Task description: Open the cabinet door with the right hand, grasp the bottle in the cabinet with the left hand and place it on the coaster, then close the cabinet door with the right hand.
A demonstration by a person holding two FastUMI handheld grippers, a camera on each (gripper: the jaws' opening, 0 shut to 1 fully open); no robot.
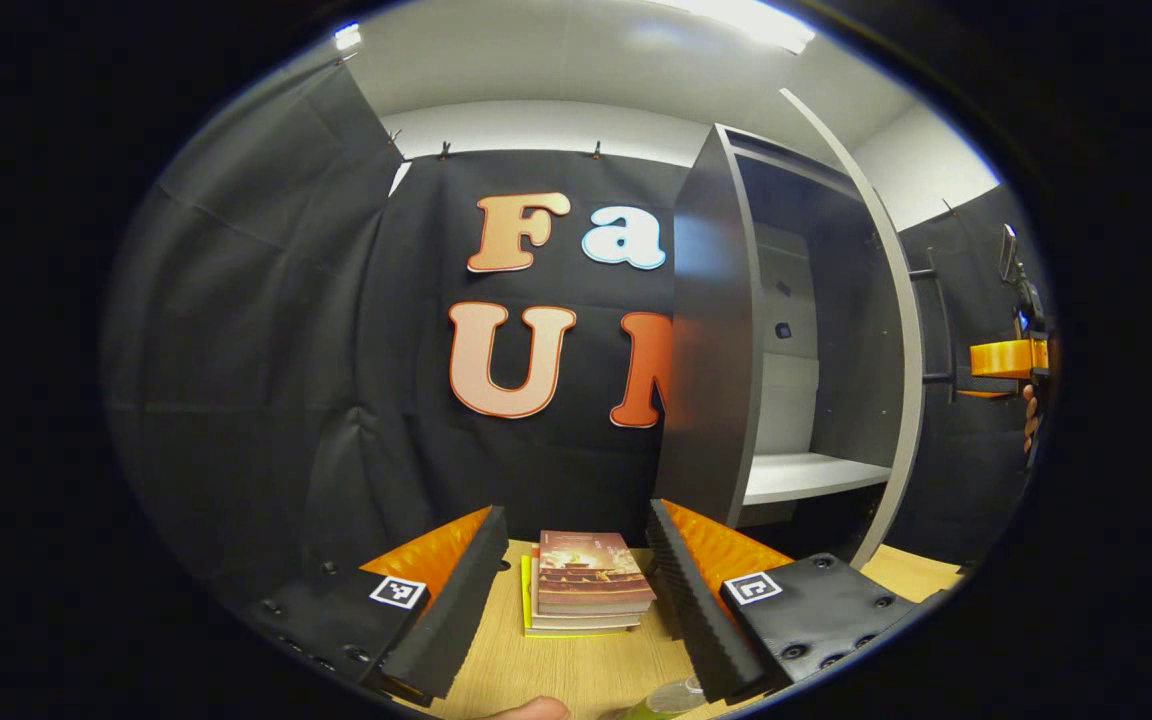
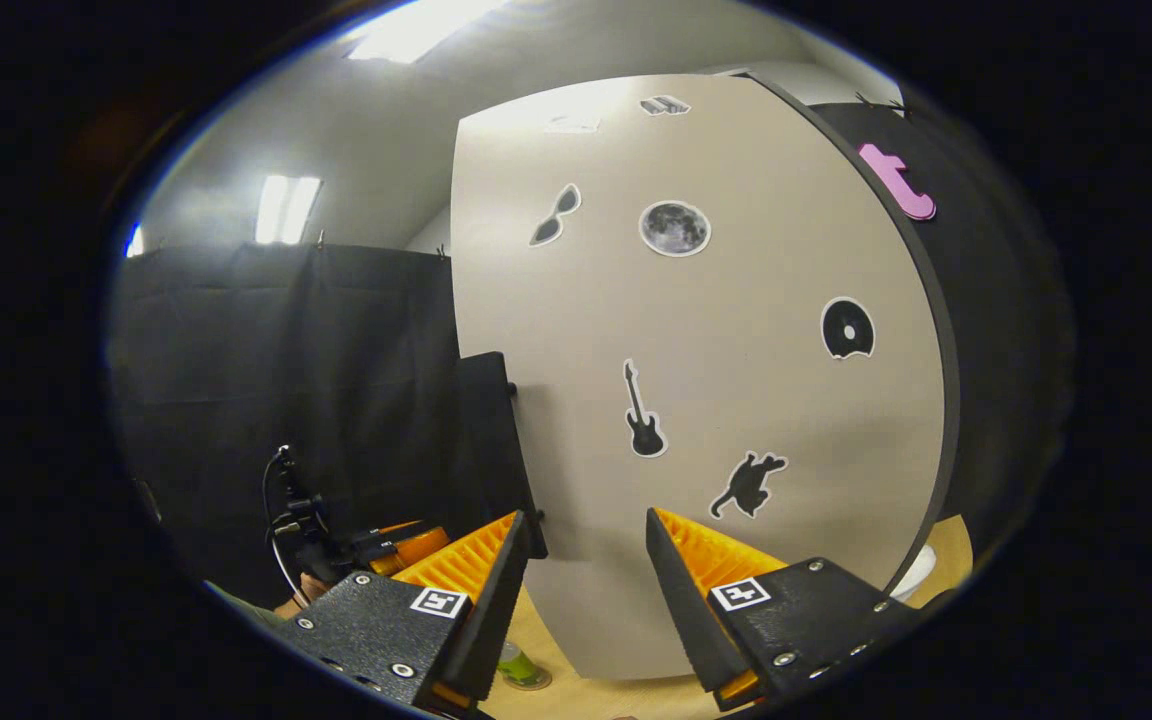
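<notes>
Both tools spread, left tool (image 1: 576, 590), right tool (image 2: 586, 590), cabinet door (image 2: 716, 400) ajar

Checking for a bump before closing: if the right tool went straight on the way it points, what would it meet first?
Most likely the open cabinet door: its stickered face stands straight ahead of the right tool, whose fingers are spread. How far off it is can't be judged.

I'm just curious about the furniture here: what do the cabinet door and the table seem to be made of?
The cabinet door looks like laminated board: a smooth, matte, pale face with a dark edge band, and flat picture stickers lying on it. It might be painted wood; the look leaves that open. The table looks like wood or wood-look laminate: light tan with faint grain lines and a low sheen.
</notes>
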